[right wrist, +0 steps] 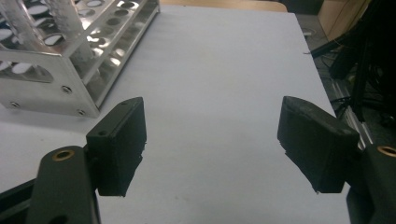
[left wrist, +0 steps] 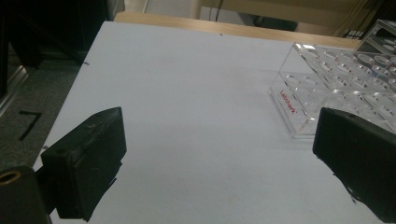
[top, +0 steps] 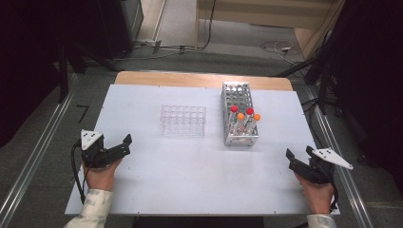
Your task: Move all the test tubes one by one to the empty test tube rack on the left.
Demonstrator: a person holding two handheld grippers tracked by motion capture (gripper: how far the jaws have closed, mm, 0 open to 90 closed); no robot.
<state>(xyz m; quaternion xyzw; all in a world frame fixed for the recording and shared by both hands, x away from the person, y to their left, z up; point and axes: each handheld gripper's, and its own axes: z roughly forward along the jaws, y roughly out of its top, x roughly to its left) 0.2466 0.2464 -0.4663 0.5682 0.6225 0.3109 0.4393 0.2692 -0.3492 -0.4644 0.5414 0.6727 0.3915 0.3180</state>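
Presently: two hand-held grippers at rest, two tube racks mid-table.
Left gripper (top: 127, 145), lower left of the high view, jaws spread wide, empty. Right gripper (top: 299, 159), lower right, jaws wide apart, empty. Clear rack (top: 183, 119) at centre, vacant; metal rack (top: 239, 114) just right of it, holding red- and orange-capped tubes (top: 245, 116) at its near end.
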